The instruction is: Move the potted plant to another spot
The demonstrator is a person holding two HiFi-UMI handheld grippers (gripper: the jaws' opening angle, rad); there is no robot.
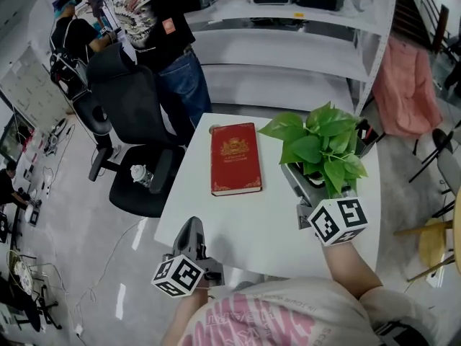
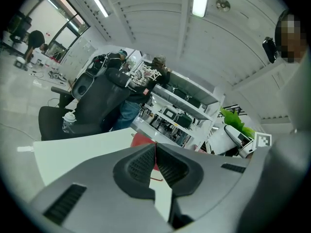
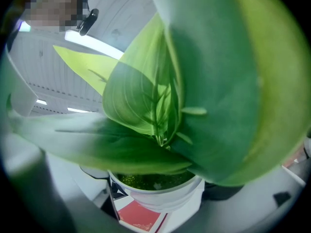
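Potted plant point(image 1: 317, 144) stands between the jaws of the right gripper point(image 1: 311, 182) in the head view. Its green leaves spread above and ahead of that gripper's marker cube, at the right edge of a white table point(image 1: 216, 222). A red book point(image 1: 235, 158) lies flat to the left of that gripper, apart from it. The left gripper point(image 1: 190, 229) is at the table's near edge, well apart from the plant. Beyond it are a black office chair point(image 1: 130, 114) and a person in jeans point(image 1: 169, 56).

Left gripper view: the two ribbed pads point(image 2: 141, 166) meet tip to tip with nothing between them. The red book shows just past the tips, and the plant is off to the right.

Right gripper view: leaves point(image 3: 209, 81) fill most of the frame, and the jaws are closed on the sides of the white pot point(image 3: 160, 195). The red book shows below the pot.
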